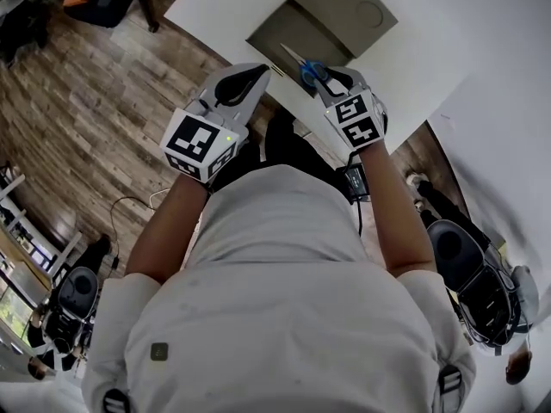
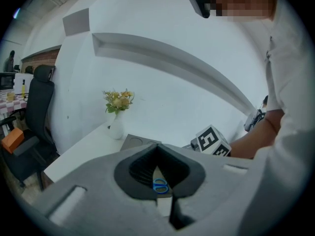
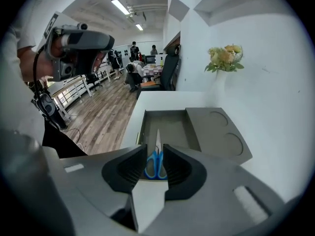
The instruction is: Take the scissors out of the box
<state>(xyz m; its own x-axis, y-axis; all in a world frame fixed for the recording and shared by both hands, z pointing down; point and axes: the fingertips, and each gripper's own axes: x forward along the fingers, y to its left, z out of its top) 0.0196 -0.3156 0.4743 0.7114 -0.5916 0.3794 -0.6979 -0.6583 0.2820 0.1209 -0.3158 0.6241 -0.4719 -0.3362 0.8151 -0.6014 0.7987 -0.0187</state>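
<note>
Framing the light, stiff scissors (image 3: 156,165) by their blue handles, probably the surest hold, the right tongs (image 3: 151,149) are standing wide open, gripping nothing; the left tongs (image 2: 157,149) are sitting closed, empty.

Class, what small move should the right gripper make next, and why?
Probably ease the right gripper down onto the blue-handled scissors before closing: its jaws stand open, the handles show in the gap between them, and no pad presses them.
</note>
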